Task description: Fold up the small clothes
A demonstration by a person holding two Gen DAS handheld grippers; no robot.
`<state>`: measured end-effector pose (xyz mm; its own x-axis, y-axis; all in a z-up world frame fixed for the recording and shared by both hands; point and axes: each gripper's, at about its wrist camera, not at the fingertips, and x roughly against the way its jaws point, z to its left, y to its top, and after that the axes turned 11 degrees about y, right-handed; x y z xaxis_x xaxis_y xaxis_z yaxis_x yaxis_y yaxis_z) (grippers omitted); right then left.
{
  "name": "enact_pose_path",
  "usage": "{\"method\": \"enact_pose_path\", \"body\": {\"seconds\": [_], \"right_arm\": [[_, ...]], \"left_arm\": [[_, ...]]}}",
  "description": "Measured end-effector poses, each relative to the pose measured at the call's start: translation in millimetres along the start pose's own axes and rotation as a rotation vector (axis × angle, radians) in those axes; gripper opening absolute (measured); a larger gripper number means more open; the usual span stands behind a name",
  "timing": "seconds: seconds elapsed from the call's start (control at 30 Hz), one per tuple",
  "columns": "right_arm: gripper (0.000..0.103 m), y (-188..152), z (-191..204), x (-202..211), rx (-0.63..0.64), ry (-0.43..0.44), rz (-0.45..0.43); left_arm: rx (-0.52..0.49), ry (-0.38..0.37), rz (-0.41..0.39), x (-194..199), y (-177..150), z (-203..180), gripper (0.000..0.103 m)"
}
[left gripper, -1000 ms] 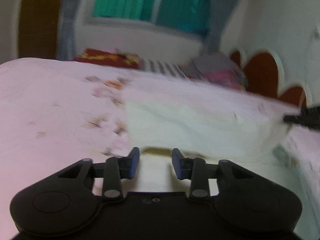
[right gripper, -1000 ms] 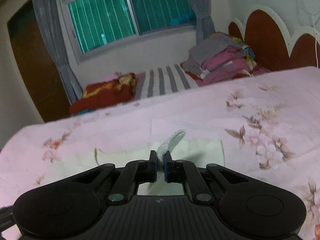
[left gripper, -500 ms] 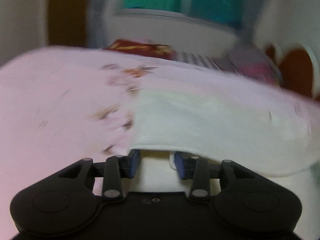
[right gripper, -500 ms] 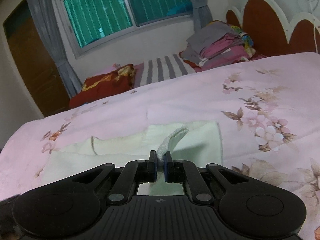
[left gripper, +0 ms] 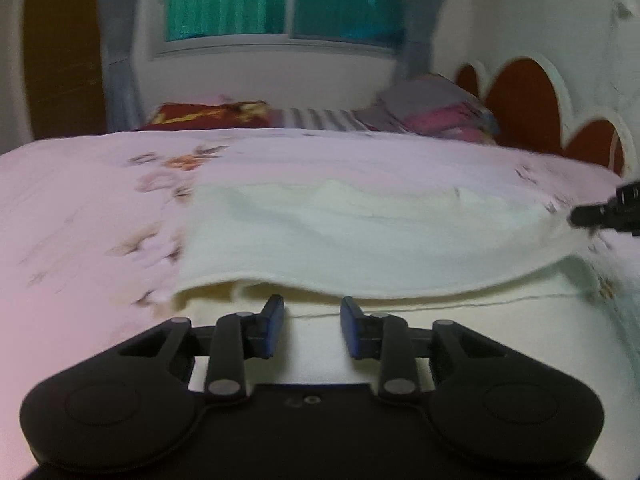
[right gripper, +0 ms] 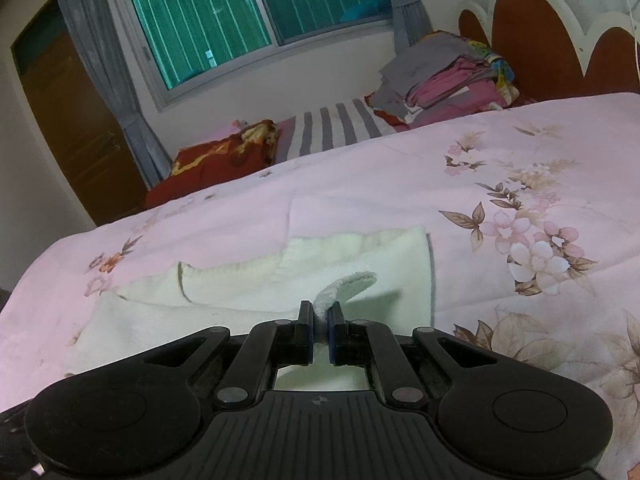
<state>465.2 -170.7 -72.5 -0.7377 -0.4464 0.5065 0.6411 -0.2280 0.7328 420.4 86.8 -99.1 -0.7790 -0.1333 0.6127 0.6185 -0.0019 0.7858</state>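
A small cream garment [left gripper: 360, 240] lies on the pink floral bedspread [left gripper: 88, 208], its near part folded over toward the far side. My left gripper [left gripper: 312, 312] is open and empty, just short of the folded edge, over the cream cloth. My right gripper [right gripper: 319, 320] is shut on a grey-white edge of the same garment [right gripper: 256, 288] and holds it slightly raised. The right gripper's tip also shows at the right edge of the left wrist view [left gripper: 608, 212].
A pile of folded clothes [right gripper: 452, 76] lies at the far right near the red headboard [right gripper: 540, 36]. A red cushion [right gripper: 224, 156] and a striped sheet [right gripper: 336, 128] lie at the back below the window. A wooden door [right gripper: 68, 120] stands at the far left.
My right gripper has carried the held edge forward over the garment. My left gripper stayed open and drew back from under the fold edge. The fold now lies flatter.
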Motion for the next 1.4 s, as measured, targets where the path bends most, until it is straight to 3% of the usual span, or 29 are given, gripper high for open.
{"method": "enact_pose_path", "body": {"seconds": [0.17, 0.3, 0.4, 0.5, 0.57, 0.67, 0.73, 0.83, 0.87, 0.9, 1.2, 1.3, 1.4], "right_arm": [[0.006, 0, -2, 1, 0.006, -0.002, 0.011], [0.006, -1, -5, 3, 0.006, -0.009, 0.016], [0.006, -2, -6, 1, 0.012, -0.003, 0.026], [0.006, -4, -5, -3, 0.024, -0.004, 0.038], [0.006, 0, -3, 7, 0.040, -0.024, -0.018], [0.006, 8, 1, 33, 0.063, -0.014, -0.138], [0.006, 7, -3, 26, 0.085, -0.034, -0.092], [0.006, -4, -21, -9, 0.043, -0.105, 0.089], [0.006, -9, -25, -14, 0.030, -0.114, 0.113], [0.006, -13, -27, -16, 0.027, -0.117, 0.118], [0.006, -17, -25, -6, 0.034, -0.092, 0.059], [0.006, -20, -30, -19, 0.035, -0.130, 0.137], [0.006, -20, -28, -12, 0.042, -0.110, 0.110]], "left_arm": [[-0.062, 0.041, -0.036, -16, 1, -5, 0.032], [-0.045, 0.042, -0.008, -27, 6, 4, 0.032], [-0.121, 0.066, -0.048, -22, 8, -8, 0.035], [-0.004, 0.099, -0.010, -23, 5, 4, 0.032], [0.037, 0.138, -0.029, -19, 1, 10, 0.030], [0.108, 0.121, -0.012, -19, -4, 18, 0.030], [0.091, 0.131, -0.011, -19, -1, 14, 0.031], [0.077, 0.148, -0.083, -9, 2, 13, 0.033], [0.066, 0.149, -0.052, -13, 4, 13, 0.035], [0.074, 0.132, 0.003, -21, 3, 15, 0.035], [0.095, 0.109, -0.003, -21, 1, 21, 0.035], [0.109, 0.108, -0.014, -17, 0, 24, 0.034], [0.103, 0.097, -0.004, -20, -3, 26, 0.033]]}}
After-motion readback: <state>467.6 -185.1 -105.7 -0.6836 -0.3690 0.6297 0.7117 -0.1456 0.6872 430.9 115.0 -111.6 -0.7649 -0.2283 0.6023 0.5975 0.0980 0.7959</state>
